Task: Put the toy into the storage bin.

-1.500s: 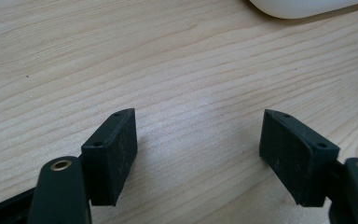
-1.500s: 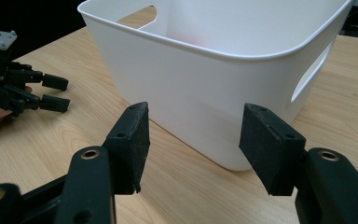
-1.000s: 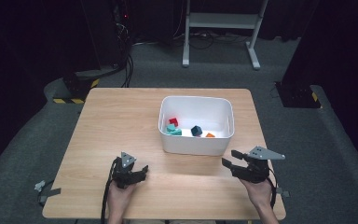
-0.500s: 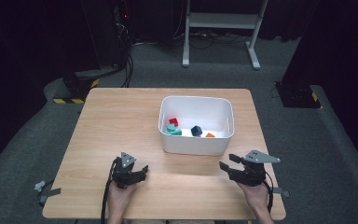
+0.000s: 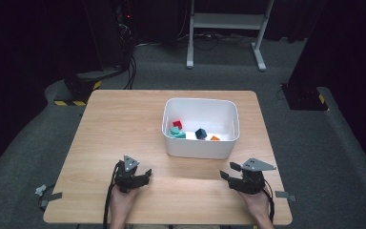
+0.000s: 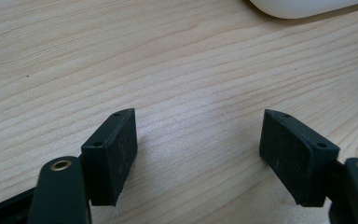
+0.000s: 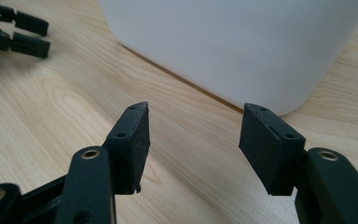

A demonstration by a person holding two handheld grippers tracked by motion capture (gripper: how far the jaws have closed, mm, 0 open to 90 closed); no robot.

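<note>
Both grippers sit low on the table with jaws spread and nothing held. The white bin with the small blocks lies ahead of the right gripper, slightly toward its left. It's farther ahead and off to the right of the left gripper, so I'd guess the right one reaches first.

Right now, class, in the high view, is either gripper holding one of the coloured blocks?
No: the left gripper and right gripper rest open on the table, while the blocks lie inside the white bin.
</note>
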